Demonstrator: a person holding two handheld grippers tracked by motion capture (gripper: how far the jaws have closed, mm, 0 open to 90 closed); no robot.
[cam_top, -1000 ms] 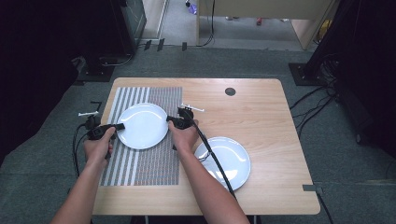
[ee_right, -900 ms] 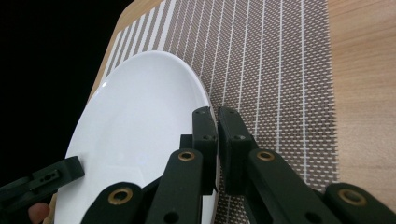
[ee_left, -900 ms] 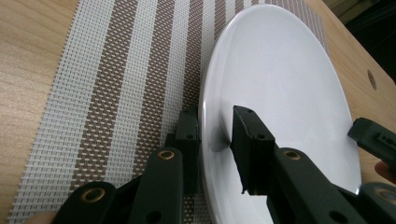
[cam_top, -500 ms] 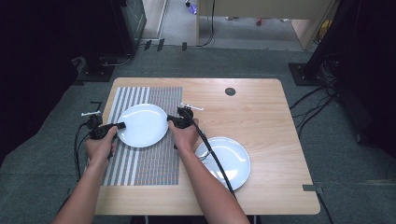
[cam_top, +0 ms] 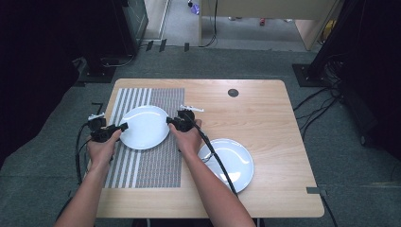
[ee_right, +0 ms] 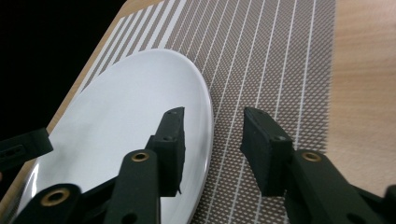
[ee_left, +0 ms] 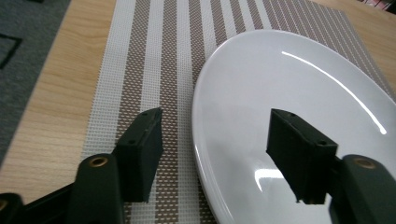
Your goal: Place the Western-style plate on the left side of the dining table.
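A white plate (cam_top: 144,126) lies on the striped placemat (cam_top: 149,165), left of the table's middle. My left gripper (cam_top: 122,127) is at the plate's left rim and my right gripper (cam_top: 169,121) at its right rim. Both are open, each straddling the rim with one jaw over the plate and one over the mat. In the left gripper view the plate (ee_left: 299,116) rim passes between the jaws of my left gripper (ee_left: 215,154). The right gripper view shows the plate (ee_right: 121,121) edge between the jaws of my right gripper (ee_right: 212,151). A second white plate (cam_top: 236,166) sits on the bare wood at the right.
The wooden table (cam_top: 265,109) has a round dark grommet (cam_top: 232,92) near its far edge. Cables trail from both grippers across the table front. Dark equipment and cables stand on the floor around the table.
The plate and both grippers have shifted very slightly; both grippers stay at the plate's opposite rims.
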